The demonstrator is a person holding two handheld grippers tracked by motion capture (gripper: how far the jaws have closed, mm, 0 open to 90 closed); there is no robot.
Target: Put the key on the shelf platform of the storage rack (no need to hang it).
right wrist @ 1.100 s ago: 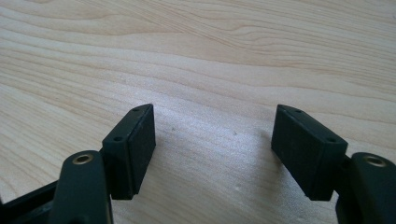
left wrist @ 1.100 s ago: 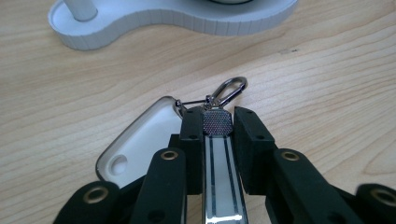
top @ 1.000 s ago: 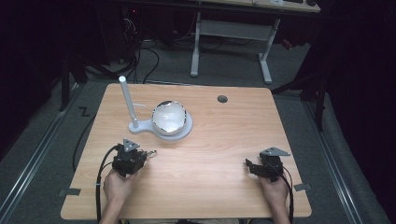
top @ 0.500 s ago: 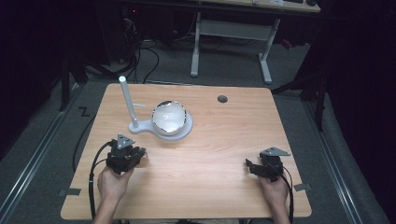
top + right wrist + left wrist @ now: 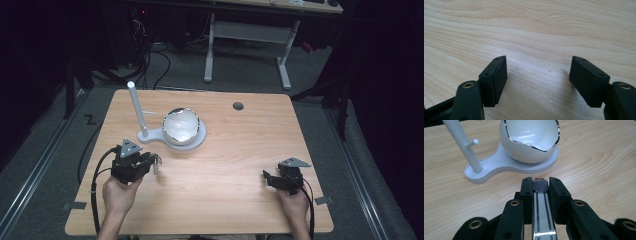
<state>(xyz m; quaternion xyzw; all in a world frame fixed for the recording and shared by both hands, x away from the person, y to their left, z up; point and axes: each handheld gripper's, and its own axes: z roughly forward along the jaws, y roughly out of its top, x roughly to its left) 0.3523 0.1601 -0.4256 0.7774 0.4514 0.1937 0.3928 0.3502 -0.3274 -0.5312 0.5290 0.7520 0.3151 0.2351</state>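
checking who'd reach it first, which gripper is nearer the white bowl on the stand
Left. The left gripper, shut on a metal strip, sits just in front of the white bowl. The right gripper, jaws open, is far off at the table's right side.

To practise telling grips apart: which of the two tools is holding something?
The left tool, near the white stand, clamps a flat silver strip; the right tool stands open.

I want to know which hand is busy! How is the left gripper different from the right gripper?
The left gripper has its fingers shut on a shiny metal strip with a mesh tip; the right gripper has its fingers wide apart with nothing between them. The left gripper faces the white bowl on its stand; the right faces bare table. Both are black and hand-held.
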